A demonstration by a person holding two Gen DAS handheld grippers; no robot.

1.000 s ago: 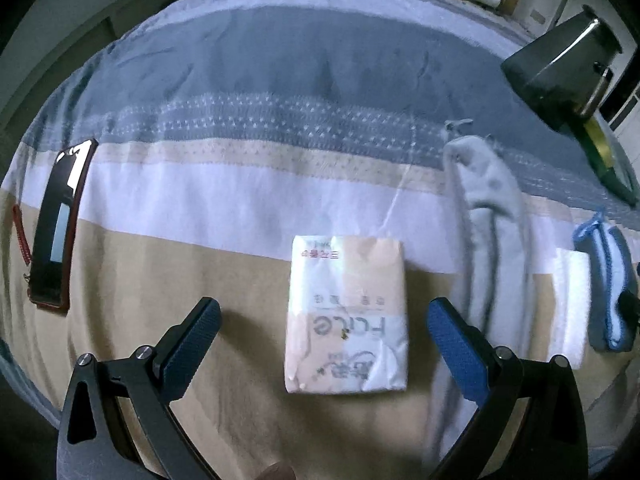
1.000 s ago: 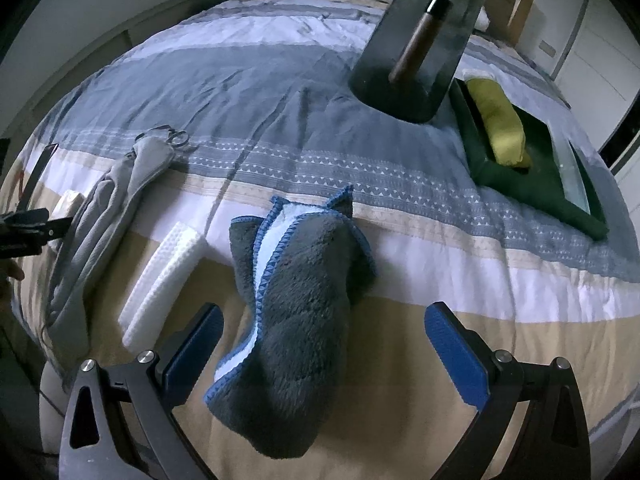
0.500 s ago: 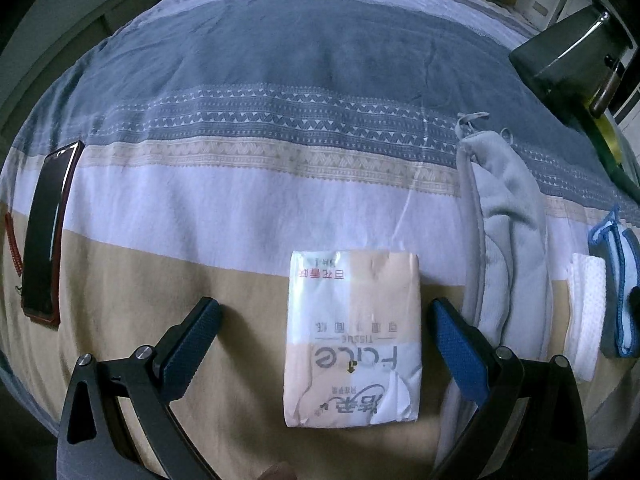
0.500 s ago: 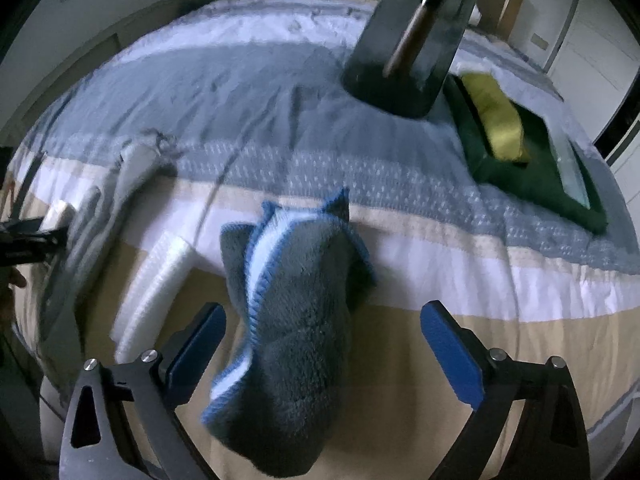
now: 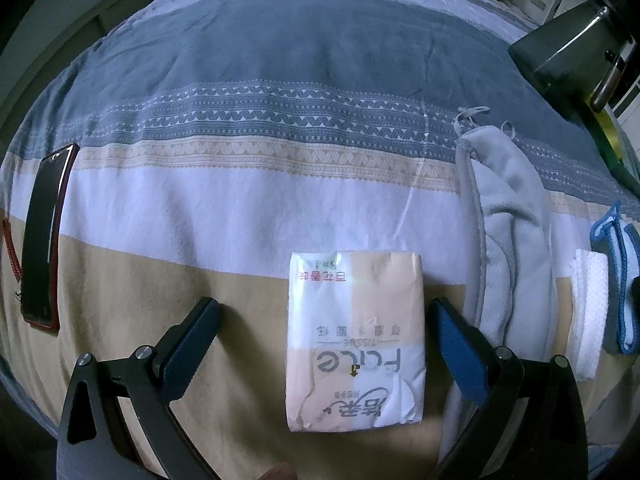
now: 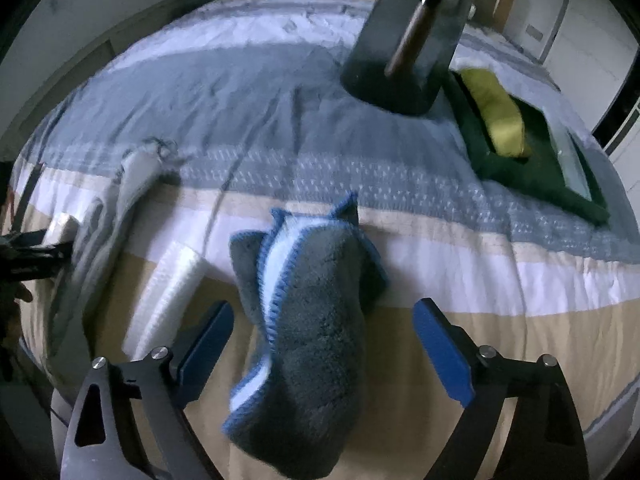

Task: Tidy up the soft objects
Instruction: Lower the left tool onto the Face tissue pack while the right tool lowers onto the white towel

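1. Left gripper (image 5: pixel 326 342) advanced over the last second onto the pack of facial tissue (image 5: pixel 355 342); pack grown larger and drawn down between the fingers, toward 6 o'clock of the left wrist view.
2. Jaws spread wide, nothing clamped: right pad just beside the pack's edge, left pad well apart from it.
3. Right gripper (image 6: pixel 324 346) likewise pushed forward over the grey plush towel with blue trim (image 6: pixel 304 344); towel lying lengthwise between the fingers, from centre to 6 o'clock, touching neither pad. Jaws released here too.
4. Motion blur across the right wrist view, suggesting travel not finished.
5. Nearby on the striped bedspread (image 5: pixel 280 68): light grey cloth (image 5: pixel 508 232) at 3 o'clock of the pack, white folded cloth (image 5: pixel 588 312) just beyond it, phone in a red case (image 5: pixel 42 236) at 9 o'clock.
6. Dark green tray (image 6: pixel 560 184) holding a yellow item (image 6: pixel 500 116) at 1 o'clock of the right wrist view, probably the destination.
7. Judged as approach ending, both grasps pending; nothing sorted yet by either gripper.
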